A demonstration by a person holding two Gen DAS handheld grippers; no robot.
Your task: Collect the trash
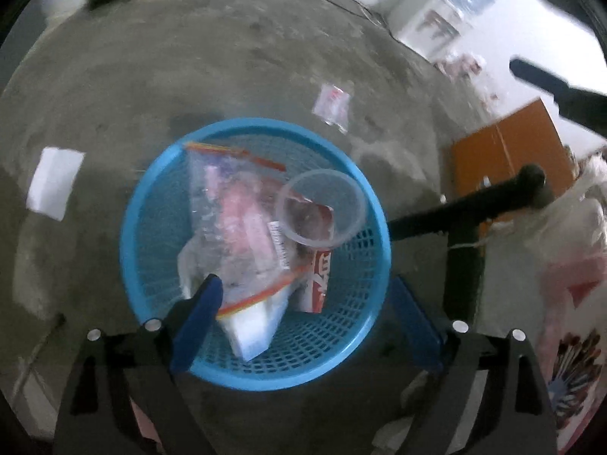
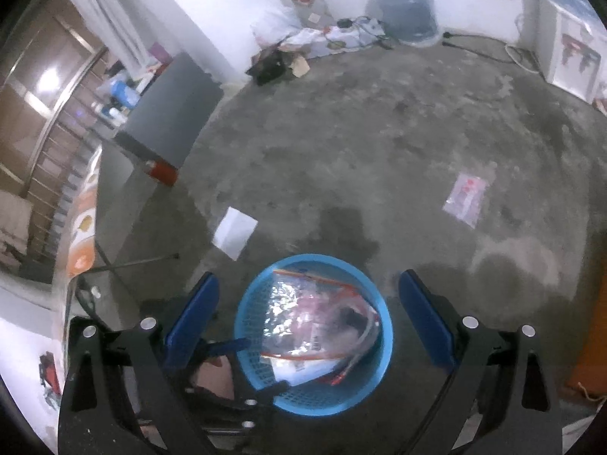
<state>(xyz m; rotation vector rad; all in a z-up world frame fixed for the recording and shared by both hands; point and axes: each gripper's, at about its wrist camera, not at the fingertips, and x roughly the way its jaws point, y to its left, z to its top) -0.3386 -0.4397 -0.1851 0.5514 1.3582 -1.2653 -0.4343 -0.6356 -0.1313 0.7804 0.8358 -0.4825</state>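
Dim indoor light overall, with a cool bluish cast. Brightest at the white walls [image 2: 235, 3] along the top of the right wrist view, blown out to near-white glare. Concrete floor [image 2: 341, 132] murky and grey, mottled with darker patches. Soft dark shadow on the floor just behind the blue basket [image 2: 315, 341]. Specular glints on the crinkled zip bag [image 2: 292, 303] inside it. Left wrist view smeared by motion blur, heaviest toward the top and right edges; paper sheet [image 1: 55, 178] soft-edged. Strong fisheye bending throughout, straight lines curving at the rim, black vignette in every corner. Distant water jug [image 2: 404, 3] hazy, without detail.
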